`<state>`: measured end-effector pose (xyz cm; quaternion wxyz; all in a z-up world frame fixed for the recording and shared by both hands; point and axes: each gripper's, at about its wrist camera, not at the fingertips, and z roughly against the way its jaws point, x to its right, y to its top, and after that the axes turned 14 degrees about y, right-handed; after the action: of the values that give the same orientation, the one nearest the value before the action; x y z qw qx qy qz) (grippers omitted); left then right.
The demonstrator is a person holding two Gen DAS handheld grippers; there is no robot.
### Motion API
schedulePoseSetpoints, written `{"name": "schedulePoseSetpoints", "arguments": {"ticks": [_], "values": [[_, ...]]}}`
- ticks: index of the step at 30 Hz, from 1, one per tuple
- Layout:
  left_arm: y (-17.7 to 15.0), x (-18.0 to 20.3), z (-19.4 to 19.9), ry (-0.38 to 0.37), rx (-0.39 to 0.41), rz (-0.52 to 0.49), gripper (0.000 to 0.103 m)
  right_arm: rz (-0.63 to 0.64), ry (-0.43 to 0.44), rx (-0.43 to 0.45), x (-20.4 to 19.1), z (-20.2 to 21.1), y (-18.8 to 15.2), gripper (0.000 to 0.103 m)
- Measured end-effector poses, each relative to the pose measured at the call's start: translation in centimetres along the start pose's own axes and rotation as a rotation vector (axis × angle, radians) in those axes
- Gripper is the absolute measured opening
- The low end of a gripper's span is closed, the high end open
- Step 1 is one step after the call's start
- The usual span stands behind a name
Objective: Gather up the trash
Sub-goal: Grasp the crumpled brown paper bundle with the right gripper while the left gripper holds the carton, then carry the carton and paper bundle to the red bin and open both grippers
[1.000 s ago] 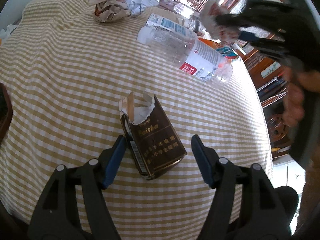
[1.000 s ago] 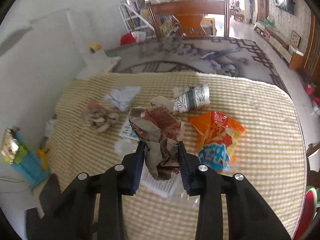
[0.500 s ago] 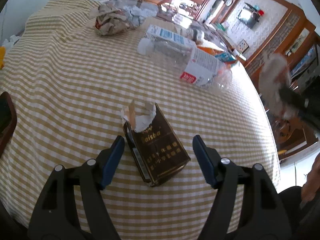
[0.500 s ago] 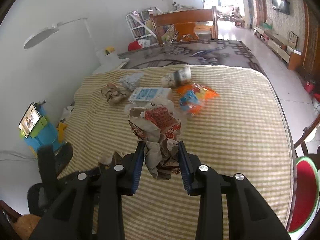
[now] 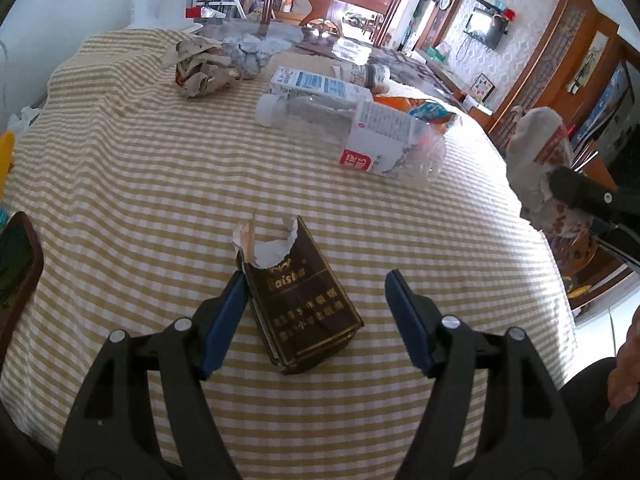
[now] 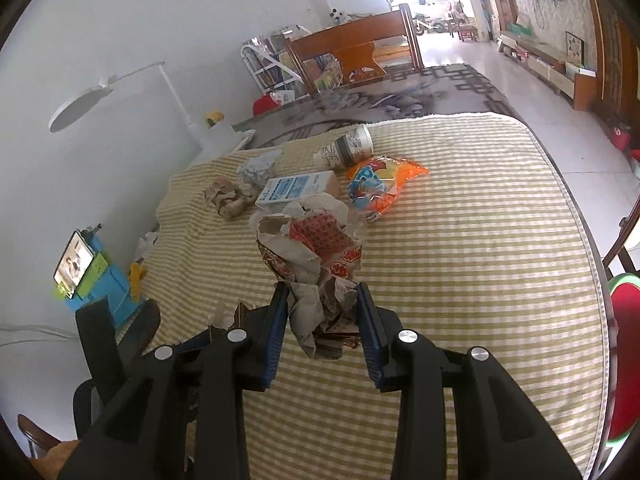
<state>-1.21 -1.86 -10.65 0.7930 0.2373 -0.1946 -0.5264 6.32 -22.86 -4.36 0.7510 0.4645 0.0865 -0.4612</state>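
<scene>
My left gripper (image 5: 314, 312) is open around a torn brown cigarette box (image 5: 300, 300) that lies on the striped tablecloth (image 5: 140, 168); the left finger (image 5: 224, 320) touches its side. My right gripper (image 6: 322, 320) is shut on a crumpled brown and red paper wrapper (image 6: 316, 264), held above the table. It shows at the right edge of the left wrist view (image 5: 536, 168). Other trash lies further back: a clear plastic bottle (image 5: 352, 136), a white and blue carton (image 5: 316, 84), a crumpled paper ball (image 5: 200, 68) and an orange snack bag (image 6: 380, 184).
A paper cup (image 6: 348, 148) lies on its side beyond the carton, next to a crumpled grey tissue (image 6: 256, 168). A phone on a blue stand (image 6: 80, 268) and a white lamp (image 6: 100, 100) stand left of the table. A red stool (image 6: 624, 304) is at the right.
My right gripper has carried the wrapper back and to the right, away from the trash pile. My left gripper has stayed open around the cigarette box, its left finger closer to it.
</scene>
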Motion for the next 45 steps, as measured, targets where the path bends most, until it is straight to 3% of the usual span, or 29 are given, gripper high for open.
{"name": "schedulePoseSetpoints", "arguments": {"ticks": [5, 11, 18, 20, 21, 26, 28, 45], "values": [[-0.5, -1.0, 0.7, -0.001, 0.009, 0.05, 0.068, -0.004, 0.008, 0.019, 0.0, 0.4, 0.1, 0.033], [-0.5, -2.9, -0.2, -0.021, -0.069, 0.177, 0.069, 0.0, 0.006, 0.014, -0.2, 0.3, 0.0, 0.034], [-0.5, -1.2, -0.4, -0.017, -0.073, 0.106, 0.069, -0.002, 0.006, 0.006, -0.2, 0.2, 0.0, 0.035], [-0.5, -0.8, -0.6, -0.015, -0.085, 0.087, 0.063, 0.0, 0.003, 0.005, -0.2, 0.1, 0.0, 0.035], [-0.4, -0.8, -0.8, -0.011, -0.091, 0.082, 0.056, 0.002, 0.002, 0.005, -0.2, 0.1, -0.1, 0.035], [-0.4, -1.0, -0.8, -0.013, -0.086, 0.081, 0.053, 0.008, -0.002, 0.0, -0.2, -0.2, -0.1, 0.035], [-0.3, -1.0, -0.4, -0.017, -0.077, 0.08, 0.049, 0.007, -0.004, -0.006, -0.1, -0.3, -0.2, 0.035], [2.9, 2.8, 6.9, -0.114, 0.092, 0.032, 0.049, -0.013, 0.01, 0.069, 0.3, 2.0, 0.0, 0.035]]}}
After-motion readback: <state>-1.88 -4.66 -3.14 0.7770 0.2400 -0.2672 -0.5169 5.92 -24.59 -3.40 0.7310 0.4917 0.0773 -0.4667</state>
